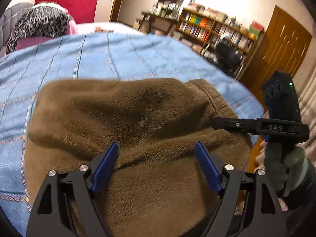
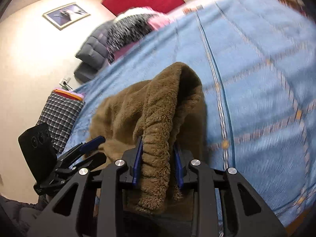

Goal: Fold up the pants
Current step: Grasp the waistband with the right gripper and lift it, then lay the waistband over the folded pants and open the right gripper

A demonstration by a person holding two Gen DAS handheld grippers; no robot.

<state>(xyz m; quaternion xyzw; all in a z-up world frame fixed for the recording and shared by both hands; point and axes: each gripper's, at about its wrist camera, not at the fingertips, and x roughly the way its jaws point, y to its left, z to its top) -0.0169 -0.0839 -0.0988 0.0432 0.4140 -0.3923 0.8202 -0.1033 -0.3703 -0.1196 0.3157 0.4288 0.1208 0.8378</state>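
Step in hand, as we judge it: a fold partway, one edge gripped. Right claw (image 2: 158, 163) clenched on a gathered, ribbed edge of the pants (image 1: 126, 118); left claw (image 1: 156, 164) released, pads apart above the cloth. Next move: carry that edge across, keeping layers aligned. Pants: brown, fleecy, bunched on the blue-covered bed (image 1: 98, 57).

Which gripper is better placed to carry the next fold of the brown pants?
Right. The right gripper is pinched on the pants' gathered edge; the left gripper is open, gripping nothing.
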